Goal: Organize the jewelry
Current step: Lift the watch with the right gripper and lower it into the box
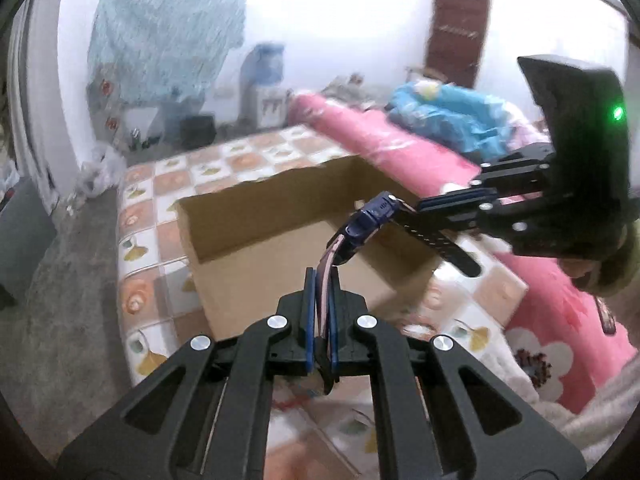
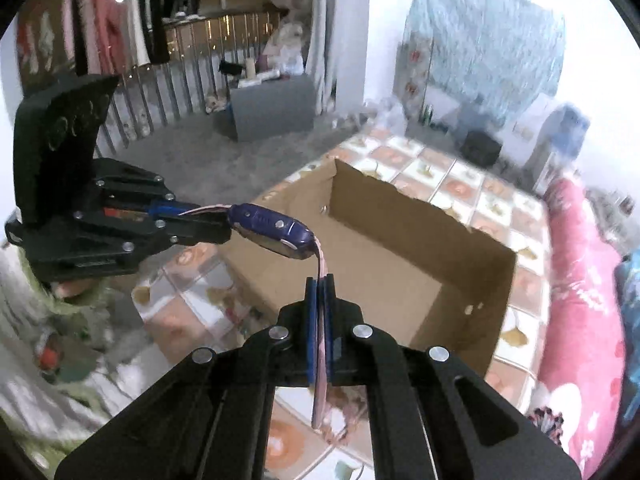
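Watch (image 1: pixel 366 220) hangs in the air between both claws, above the near edge of the open cardboard box (image 1: pixel 256 236) on the bed (image 1: pixel 168 184). Left claw (image 1: pixel 322 280) is clamped on one pink strap end; right claw (image 2: pixel 320 284) is clamped on the other. The watch's long axis runs claw to claw, purple case in the middle, strap bending at each grip. The box opening lies ahead of and below both claws, about equally near to each. My read: the drop needs both claws carried forward over the cavity first.
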Motion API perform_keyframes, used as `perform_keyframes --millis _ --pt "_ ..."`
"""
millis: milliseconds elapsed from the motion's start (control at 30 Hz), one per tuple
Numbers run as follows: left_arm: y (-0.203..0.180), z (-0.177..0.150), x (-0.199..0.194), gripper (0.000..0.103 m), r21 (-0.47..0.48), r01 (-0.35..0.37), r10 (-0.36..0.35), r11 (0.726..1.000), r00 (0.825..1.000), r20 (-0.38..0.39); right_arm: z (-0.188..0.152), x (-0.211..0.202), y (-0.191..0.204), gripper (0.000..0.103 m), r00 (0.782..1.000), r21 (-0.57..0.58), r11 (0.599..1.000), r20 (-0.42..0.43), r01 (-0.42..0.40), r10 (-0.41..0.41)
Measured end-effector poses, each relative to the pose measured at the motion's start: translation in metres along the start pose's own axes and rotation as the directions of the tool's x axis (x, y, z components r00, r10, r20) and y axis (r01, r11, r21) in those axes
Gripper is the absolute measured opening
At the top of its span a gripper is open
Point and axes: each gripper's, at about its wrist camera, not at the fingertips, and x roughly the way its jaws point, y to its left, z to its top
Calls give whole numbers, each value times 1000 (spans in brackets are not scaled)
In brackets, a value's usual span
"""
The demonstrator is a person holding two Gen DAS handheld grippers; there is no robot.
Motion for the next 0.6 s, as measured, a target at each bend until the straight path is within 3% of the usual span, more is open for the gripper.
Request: perform_keyframes --millis 100,167,400,467,533,600 --pt "21 19 32 5 -21 -21 19 1000 995 -101 23 39 -34 3 993 90 994 -96 -54 63" --pt "34 31 65 5 -30 -44 37 999 979 -200 36 73 -55 3 979 157 984 -168 -85 112" --pt "61 46 140 6 7 -85 82 996 931 -356 45 166 -101 3 921 284 957 -355 -57 161" --pt "65 50 155 12 19 -89 89 996 922 -377 45 191 -117 4 904 326 944 -388 -48 180" --pt "66 53 166 25 34 -96 102 995 915 -391 43 211 -130 5 889 366 930 -414 -36 197" --pt "67 56 172 32 51 -114 125 992 917 -380 40 224 -139 5 884 381 924 -430 -4 181"
